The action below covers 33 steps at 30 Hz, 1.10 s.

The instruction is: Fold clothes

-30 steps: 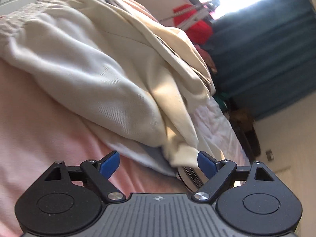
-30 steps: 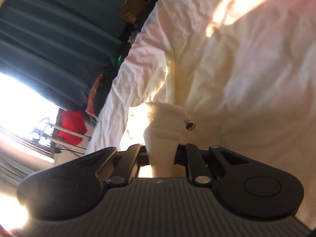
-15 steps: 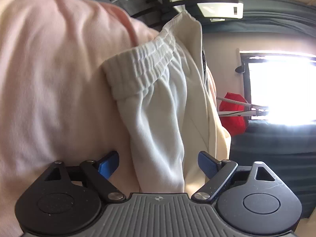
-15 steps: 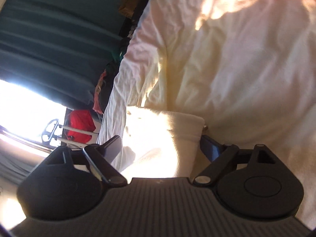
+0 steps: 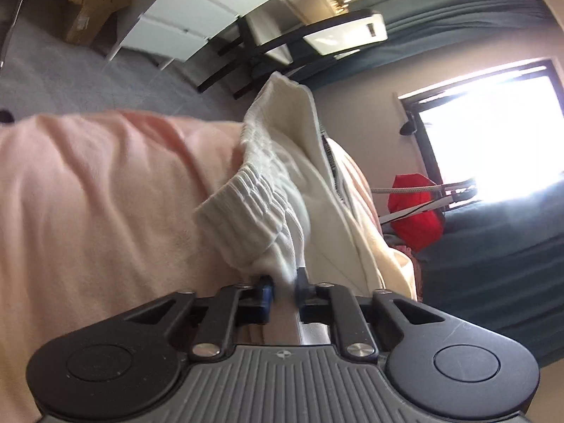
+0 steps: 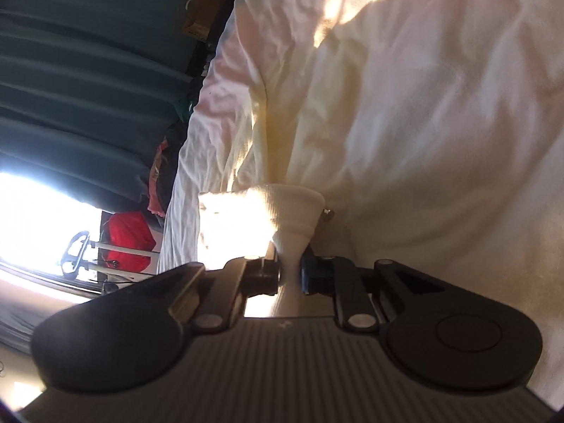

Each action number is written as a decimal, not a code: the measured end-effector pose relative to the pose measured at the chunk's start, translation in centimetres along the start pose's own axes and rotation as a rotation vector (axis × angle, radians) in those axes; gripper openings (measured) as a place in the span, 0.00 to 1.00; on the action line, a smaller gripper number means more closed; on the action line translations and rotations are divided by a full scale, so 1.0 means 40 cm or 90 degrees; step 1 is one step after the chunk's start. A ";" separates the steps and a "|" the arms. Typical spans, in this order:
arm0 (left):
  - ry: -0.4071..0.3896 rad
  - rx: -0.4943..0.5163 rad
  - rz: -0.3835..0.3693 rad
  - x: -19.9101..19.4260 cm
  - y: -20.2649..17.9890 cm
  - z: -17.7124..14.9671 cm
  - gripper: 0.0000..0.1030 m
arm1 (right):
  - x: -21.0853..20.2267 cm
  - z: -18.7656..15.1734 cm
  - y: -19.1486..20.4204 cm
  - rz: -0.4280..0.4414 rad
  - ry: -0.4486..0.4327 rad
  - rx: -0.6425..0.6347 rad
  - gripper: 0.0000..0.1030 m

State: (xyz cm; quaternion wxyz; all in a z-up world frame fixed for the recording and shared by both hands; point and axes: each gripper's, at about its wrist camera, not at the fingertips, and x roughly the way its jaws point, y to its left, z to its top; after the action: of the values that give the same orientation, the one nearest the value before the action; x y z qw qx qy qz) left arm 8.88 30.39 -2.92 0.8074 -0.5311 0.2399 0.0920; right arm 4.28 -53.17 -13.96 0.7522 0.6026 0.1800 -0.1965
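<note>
A cream-white zip jacket (image 5: pixel 317 190) lies on the pink bed sheet (image 5: pixel 98 211). Its ribbed elastic hem (image 5: pixel 253 215) bunches up in the left wrist view. My left gripper (image 5: pixel 283 287) is shut on the cloth just below that hem. In the right wrist view the same cream jacket (image 6: pixel 405 105) spreads across the sheet, and my right gripper (image 6: pixel 290 271) is shut on its ribbed cuff (image 6: pixel 292 215). A small metal zip pull (image 6: pixel 328 213) sticks out beside the cuff.
Dark teal curtains (image 5: pixel 493 253) hang by a bright window (image 5: pixel 493 127). A red object on a rack (image 5: pixel 416 218) stands near the bed, also in the right wrist view (image 6: pixel 128 243). A white drawer unit (image 5: pixel 190 24), a black-framed table (image 5: pixel 310 35) and grey carpet (image 5: pixel 88 81) lie beyond the bed.
Both grippers were open half a second ago and have closed: the left on the cloth by the ribbed hem, the right on the cuff. The left camera has tilted up, showing more room.
</note>
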 end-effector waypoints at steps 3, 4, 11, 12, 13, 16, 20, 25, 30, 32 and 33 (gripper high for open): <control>-0.042 0.044 -0.033 -0.089 -0.038 0.002 0.02 | -0.015 0.002 0.005 -0.009 -0.021 -0.010 0.07; -0.058 0.048 -0.041 -0.116 -0.042 0.006 0.02 | -0.021 0.004 0.011 -0.013 -0.029 -0.021 0.07; -0.147 0.023 -0.006 -0.249 -0.004 0.082 0.02 | -0.103 0.030 0.043 -0.034 -0.143 -0.084 0.06; -0.148 0.005 0.006 -0.261 0.014 0.097 0.02 | -0.117 0.034 0.046 -0.047 -0.161 -0.092 0.06; -0.139 -0.022 0.017 -0.271 0.035 0.109 0.02 | -0.129 0.036 0.049 -0.066 -0.177 -0.103 0.06; -0.115 -0.050 0.069 -0.275 0.081 0.134 0.02 | -0.138 0.046 0.034 -0.118 -0.187 -0.099 0.06; -0.080 0.000 0.145 -0.255 0.100 0.151 0.03 | -0.112 0.055 -0.010 -0.172 -0.154 -0.062 0.06; -0.063 0.091 0.186 -0.248 0.064 0.127 0.05 | -0.102 0.040 0.006 -0.215 -0.141 -0.099 0.06; -0.081 0.218 0.237 -0.250 -0.020 0.078 0.20 | -0.106 0.018 0.052 -0.229 -0.141 -0.159 0.16; -0.095 0.277 0.259 -0.258 -0.064 0.049 0.30 | -0.105 0.010 0.070 -0.231 -0.144 -0.190 0.43; -0.103 0.305 0.265 -0.262 -0.085 0.034 0.40 | -0.104 0.006 0.079 -0.232 -0.145 -0.205 0.71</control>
State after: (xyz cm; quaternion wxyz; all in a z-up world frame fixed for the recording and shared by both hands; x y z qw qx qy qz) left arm 1.55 31.33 5.36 0.8899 -0.2563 0.2931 0.2378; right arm 2.32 -52.46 -9.16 0.8059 0.4068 0.2286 -0.3644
